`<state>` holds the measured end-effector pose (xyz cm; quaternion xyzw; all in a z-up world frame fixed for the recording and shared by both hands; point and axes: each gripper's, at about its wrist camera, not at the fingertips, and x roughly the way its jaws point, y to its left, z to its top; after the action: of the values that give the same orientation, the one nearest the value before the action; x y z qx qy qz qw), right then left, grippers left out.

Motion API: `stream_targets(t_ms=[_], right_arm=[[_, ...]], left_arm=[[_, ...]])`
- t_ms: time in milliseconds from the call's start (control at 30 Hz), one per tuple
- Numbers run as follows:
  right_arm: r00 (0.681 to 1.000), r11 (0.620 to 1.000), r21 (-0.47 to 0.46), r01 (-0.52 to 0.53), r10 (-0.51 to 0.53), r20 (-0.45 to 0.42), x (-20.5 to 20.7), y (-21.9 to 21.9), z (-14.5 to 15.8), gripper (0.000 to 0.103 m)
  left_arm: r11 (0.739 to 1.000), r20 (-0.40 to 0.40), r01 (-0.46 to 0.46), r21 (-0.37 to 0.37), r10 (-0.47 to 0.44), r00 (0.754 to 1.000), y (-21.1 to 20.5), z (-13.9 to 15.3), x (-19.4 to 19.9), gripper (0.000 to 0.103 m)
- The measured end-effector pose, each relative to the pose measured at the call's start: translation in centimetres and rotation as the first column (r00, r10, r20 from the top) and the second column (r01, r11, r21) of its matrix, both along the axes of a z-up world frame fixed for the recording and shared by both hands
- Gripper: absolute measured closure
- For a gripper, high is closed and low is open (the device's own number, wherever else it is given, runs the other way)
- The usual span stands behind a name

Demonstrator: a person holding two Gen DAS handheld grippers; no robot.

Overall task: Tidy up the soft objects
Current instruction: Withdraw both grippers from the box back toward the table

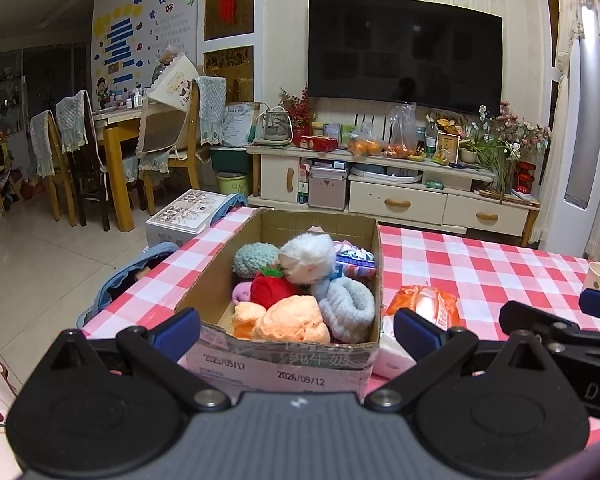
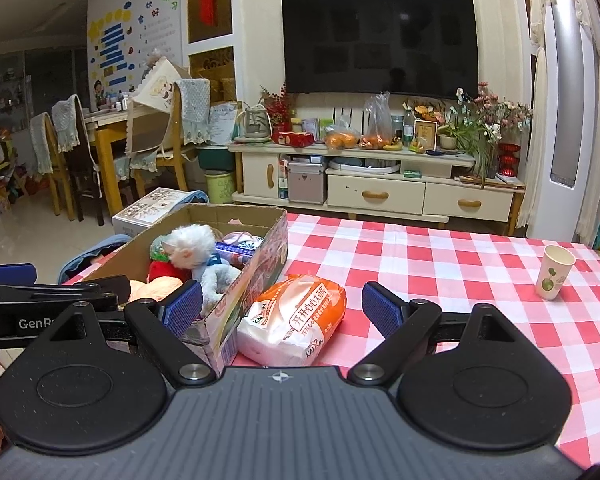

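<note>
- Two tools hover over the checked table (image 2: 440,264), both with jaws spread wide and holding nothing.
- Straight ahead of the left tool (image 1: 296,330) sits a cardboard box (image 1: 216,276) packed with soft toys: a white plush (image 1: 308,258), a peach one (image 1: 296,320), a red one (image 1: 270,290).
- Between the right tool's (image 2: 282,310) fingers lies an orange tissue pack (image 2: 296,318), touching the box's side.
- A paper cup (image 2: 554,272) stands well off to its right.

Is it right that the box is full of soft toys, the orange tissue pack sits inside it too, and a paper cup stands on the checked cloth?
Not quite. The tissue pack lies outside the box, beside it on the cloth, as the right wrist view shows. The toys and cup are right.
</note>
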<state>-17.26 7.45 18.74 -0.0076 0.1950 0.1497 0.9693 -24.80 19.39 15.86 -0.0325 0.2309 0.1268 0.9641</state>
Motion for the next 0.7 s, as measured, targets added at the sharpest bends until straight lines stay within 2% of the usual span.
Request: stream_targets(t_ms=[433, 533, 700], right_arm=[[1.0, 1.0, -0.005, 0.004, -0.004, 0.023, -0.3, 0.1, -0.2, 0.0], [1.0, 1.0, 0.002, 0.005, -0.005, 0.018, -0.2, -0.1, -0.4, 0.0], [1.0, 1.0, 0.011, 0.008, -0.008, -0.001, 0.3, -0.5, -1.2, 0.0]], left_arm=[[1.0, 0.021, -0.016, 0.023, 0.015, 1.0, -0.5, 0.3, -1.0, 0.001], [1.0, 0.015, -0.009, 0.004, 0.009, 1.0, -0.3, 0.1, -0.7, 0.001], [1.0, 0.005, -0.001, 0.015, 0.001, 1.0, -0.8, -0.5, -0.2, 0.001]])
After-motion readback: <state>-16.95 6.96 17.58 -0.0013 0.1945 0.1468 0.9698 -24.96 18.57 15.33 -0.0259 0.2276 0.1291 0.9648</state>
